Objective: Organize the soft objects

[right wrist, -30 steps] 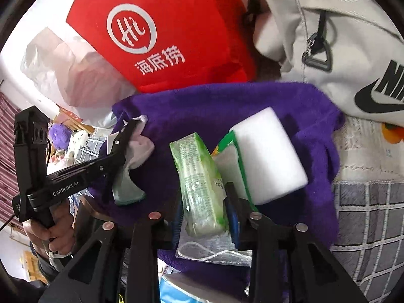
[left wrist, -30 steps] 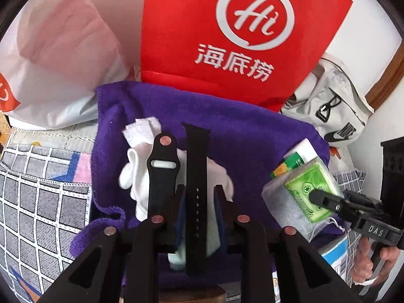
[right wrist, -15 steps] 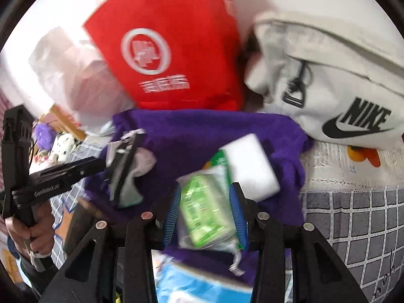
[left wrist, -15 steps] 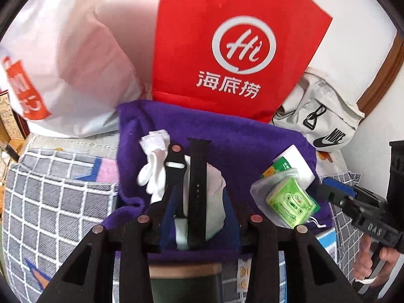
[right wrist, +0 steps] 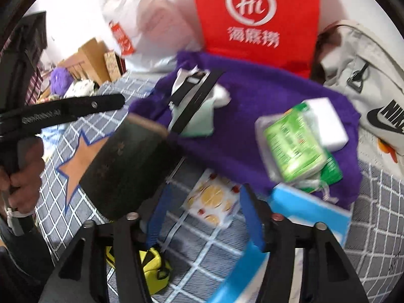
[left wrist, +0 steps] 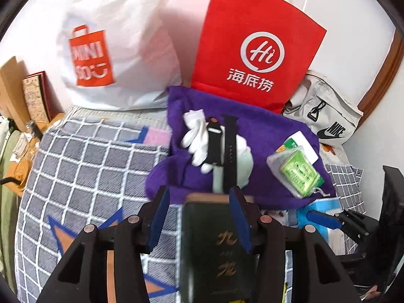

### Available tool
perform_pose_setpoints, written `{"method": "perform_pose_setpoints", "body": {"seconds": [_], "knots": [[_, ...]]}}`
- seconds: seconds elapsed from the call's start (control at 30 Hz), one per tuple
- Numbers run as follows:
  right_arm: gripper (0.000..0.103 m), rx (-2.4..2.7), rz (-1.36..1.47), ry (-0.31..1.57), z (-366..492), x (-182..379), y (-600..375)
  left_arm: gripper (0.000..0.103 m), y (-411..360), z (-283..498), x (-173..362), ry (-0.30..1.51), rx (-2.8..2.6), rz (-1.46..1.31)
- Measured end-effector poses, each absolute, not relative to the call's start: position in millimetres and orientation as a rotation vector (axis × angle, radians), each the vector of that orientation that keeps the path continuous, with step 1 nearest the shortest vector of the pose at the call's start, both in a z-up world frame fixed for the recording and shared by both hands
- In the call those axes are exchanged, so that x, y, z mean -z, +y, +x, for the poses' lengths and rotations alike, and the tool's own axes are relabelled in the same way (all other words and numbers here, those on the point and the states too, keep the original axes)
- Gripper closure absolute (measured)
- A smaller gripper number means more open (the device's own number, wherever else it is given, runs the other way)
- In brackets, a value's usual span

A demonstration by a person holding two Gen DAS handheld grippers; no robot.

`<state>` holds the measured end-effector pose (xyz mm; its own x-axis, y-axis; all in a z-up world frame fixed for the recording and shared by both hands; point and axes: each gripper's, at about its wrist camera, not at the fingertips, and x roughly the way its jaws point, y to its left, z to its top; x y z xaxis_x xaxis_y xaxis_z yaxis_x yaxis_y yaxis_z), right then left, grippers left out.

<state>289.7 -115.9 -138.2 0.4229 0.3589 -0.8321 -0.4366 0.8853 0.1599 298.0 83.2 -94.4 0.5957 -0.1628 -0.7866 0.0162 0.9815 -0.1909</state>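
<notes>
Two grippers, both spread, grasping nothing: my left gripper (left wrist: 199, 217), my right gripper (right wrist: 204, 214). Only the right wrist view shows the yellow pouch (right wrist: 149, 267); both show the purple towel (left wrist: 272, 131).

Left wrist cam looks forward and down along the left claw (left wrist: 199, 214), close over the checked bedspread (left wrist: 83, 166), facing the wall. Right wrist cam does the same along the right claw (right wrist: 204, 212), from further right, angled slightly left; frame is motion-blurred. Shared: purple towel (left wrist: 272, 136) (right wrist: 265, 96), red paper bag (left wrist: 257, 48) (right wrist: 255, 12), grey Nike bag (left wrist: 328, 116) (right wrist: 366, 75). Each cam catches the other claw at its edge.
</notes>
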Motion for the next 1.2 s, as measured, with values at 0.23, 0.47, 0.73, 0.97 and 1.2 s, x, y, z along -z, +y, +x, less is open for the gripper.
{"method": "perform_pose_setpoints", "body": {"seconds": [0.23,0.47,0.73,0.97,1.2], "knots": [[0.038,-0.396,-0.199,1.042,284,157,-89,0.056,99,281,98,0.897,0.07,-0.155],[0.038,-0.335,-0.349,1.114,296,181,-73,0.056,108,274,102,0.877,0.084,-0.168],[0.039,-0.344,-0.372,1.138,304,187,-70,0.056,116,271,104,0.857,0.12,-0.21],[0.061,-0.354,-0.371,1.119,303,186,-71,0.056,123,268,110,0.87,0.127,-0.249],[0.092,-0.388,-0.347,1.116,295,185,-63,0.056,130,256,104,0.861,0.111,-0.26]]}}
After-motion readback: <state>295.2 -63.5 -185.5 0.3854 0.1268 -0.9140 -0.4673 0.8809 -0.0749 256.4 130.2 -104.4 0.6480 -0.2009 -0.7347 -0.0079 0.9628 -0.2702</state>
